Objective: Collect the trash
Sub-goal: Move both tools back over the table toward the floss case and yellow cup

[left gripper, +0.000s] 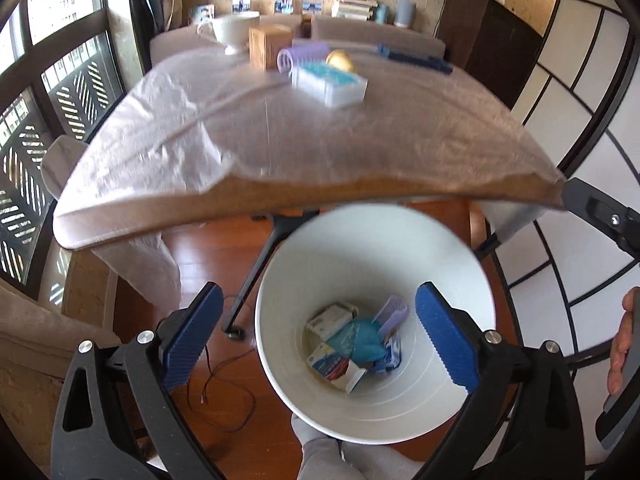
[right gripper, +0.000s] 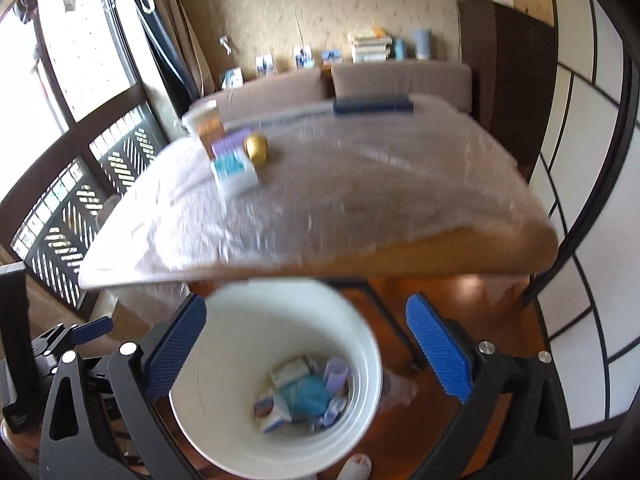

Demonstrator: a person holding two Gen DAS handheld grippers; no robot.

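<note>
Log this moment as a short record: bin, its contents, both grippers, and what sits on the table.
bin: white bin on the wooden floor, in front of the table's near edge
bin contents: small cartons, teal wrapper, lilac piece
left gripper: open, empty, above the bin
right gripper: open, empty, above the bin
table: under clear plastic sheet
on table: white cup, wooden box, lilac roller, gold object, blue-and-white box, dark blue bar
</note>
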